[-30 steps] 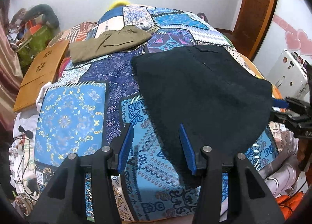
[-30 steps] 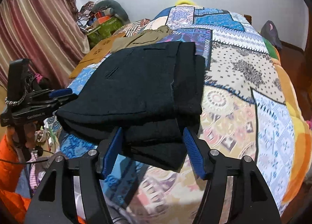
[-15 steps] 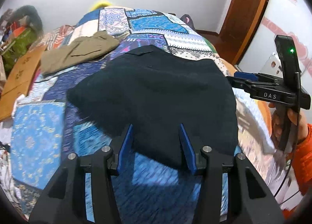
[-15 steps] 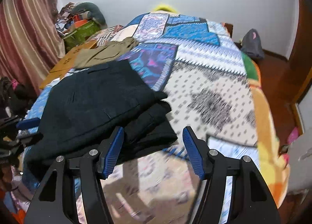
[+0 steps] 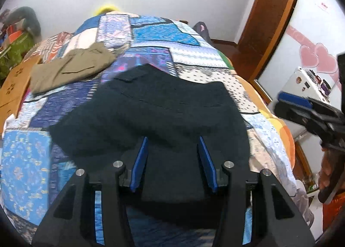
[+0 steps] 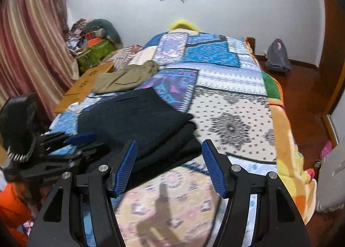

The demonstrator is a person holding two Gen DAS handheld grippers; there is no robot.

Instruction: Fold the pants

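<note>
Black cloth, thick and folded into a squat stack, lying on the patchwork bedspread (image 5: pixel 38 160): the black pants (image 5: pixel 163 104), sitting just ahead of and partly beneath the left gripper (image 5: pixel 172 156), and ahead and to the left of the right gripper (image 6: pixel 170 165). Hovering with jaws parted and nothing pinched between the blue pads, both of them; left gripper (image 6: pixel 79 139) showing low on the left side of the right wrist view, right gripper (image 5: pixel 293 100) showing off to the right of the left one, well clear of the cloth. Judging the fold as near done, with layers stepped unevenly at the corner nearest the right gripper. Doing this step well probably meaning: coming down on the loose edges from both sides, squaring the layers so the edges line up, pressing flat rather than dragging, keeping the stack from sliding on the soft blanket. Lying farther ahead and to the left, well apart: tan pants (image 5: pixel 71 68), already folded. Faint lettering showing on the left gripper's body in the right wrist view, too blurred for reading.
</note>
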